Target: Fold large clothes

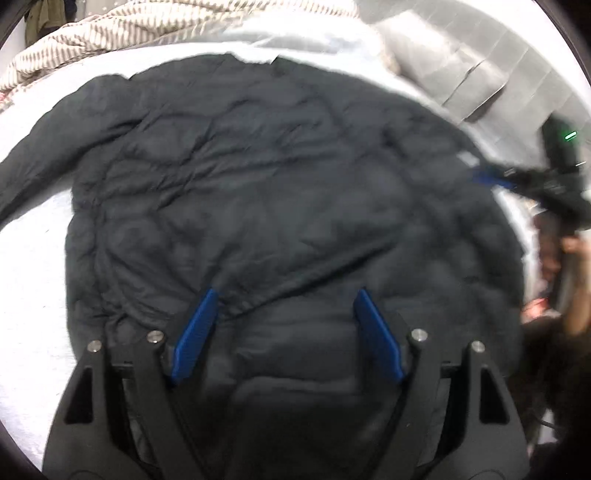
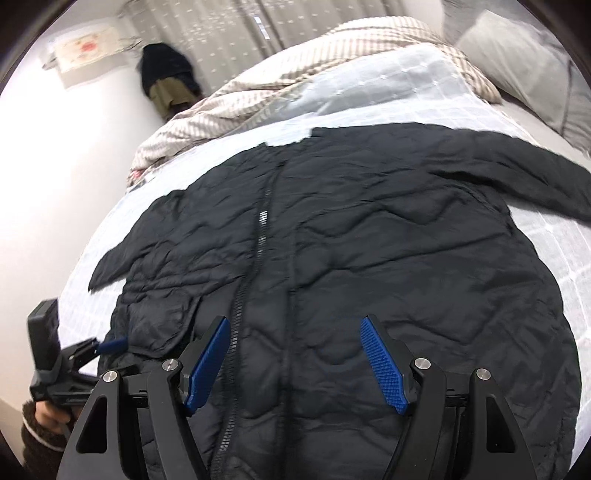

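A black quilted jacket (image 1: 280, 206) lies spread on a bed with a pale sheet (image 1: 29, 258). In the right wrist view the jacket (image 2: 369, 236) shows its front zipper (image 2: 263, 218) and a sleeve (image 2: 535, 173) stretched out to the right. My left gripper (image 1: 286, 295) is open just above the jacket's lower part, holding nothing. My right gripper (image 2: 295, 323) is open above the jacket near the zipper, holding nothing. Each gripper shows in the other's view: the right one (image 1: 487, 175) at the jacket's right edge, the left one (image 2: 110, 345) at the jacket's left edge.
A striped duvet (image 2: 280, 77) is bunched at the far side of the bed. Grey pillows (image 2: 524, 59) lie at the far right. A white wall (image 2: 55, 155) and a curtain (image 2: 229, 22) stand beyond. Dark clothes (image 2: 166, 81) hang by the wall.
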A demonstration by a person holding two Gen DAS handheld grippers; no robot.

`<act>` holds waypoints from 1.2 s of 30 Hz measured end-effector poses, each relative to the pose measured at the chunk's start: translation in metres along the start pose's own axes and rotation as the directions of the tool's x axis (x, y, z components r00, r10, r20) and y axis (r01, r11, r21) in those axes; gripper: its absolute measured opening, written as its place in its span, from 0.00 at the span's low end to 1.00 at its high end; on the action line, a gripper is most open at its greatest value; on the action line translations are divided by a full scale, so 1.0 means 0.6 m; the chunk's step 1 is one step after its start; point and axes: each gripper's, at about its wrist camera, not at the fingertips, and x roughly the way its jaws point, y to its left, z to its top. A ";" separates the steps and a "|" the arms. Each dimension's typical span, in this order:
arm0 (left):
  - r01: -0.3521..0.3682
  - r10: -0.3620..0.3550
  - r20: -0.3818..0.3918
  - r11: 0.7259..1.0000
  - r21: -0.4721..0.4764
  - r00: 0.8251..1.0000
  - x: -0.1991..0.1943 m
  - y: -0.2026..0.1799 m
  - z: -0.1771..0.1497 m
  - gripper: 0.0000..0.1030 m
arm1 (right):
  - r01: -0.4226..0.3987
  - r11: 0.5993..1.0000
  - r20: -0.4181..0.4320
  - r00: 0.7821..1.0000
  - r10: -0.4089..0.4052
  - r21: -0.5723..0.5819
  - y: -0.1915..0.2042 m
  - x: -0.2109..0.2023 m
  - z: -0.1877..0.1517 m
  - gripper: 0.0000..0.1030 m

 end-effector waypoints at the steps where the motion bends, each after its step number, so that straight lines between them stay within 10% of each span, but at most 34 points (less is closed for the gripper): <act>1: 0.015 -0.015 0.024 1.000 -0.003 1.000 -0.009 -0.003 0.003 0.76 | 0.004 1.000 0.003 1.000 -0.004 0.012 -0.008 -0.002 0.002 0.72; 10: -0.082 0.100 0.211 0.993 -0.089 0.972 -0.020 -0.054 0.071 0.98 | 0.053 0.991 0.020 0.998 -0.056 0.119 -0.082 -0.021 0.010 0.75; 36: -0.061 0.064 0.116 0.998 -0.024 0.991 0.196 -0.198 0.168 0.99 | 0.136 0.955 -0.012 0.990 -0.137 0.264 -0.231 -0.042 0.013 0.85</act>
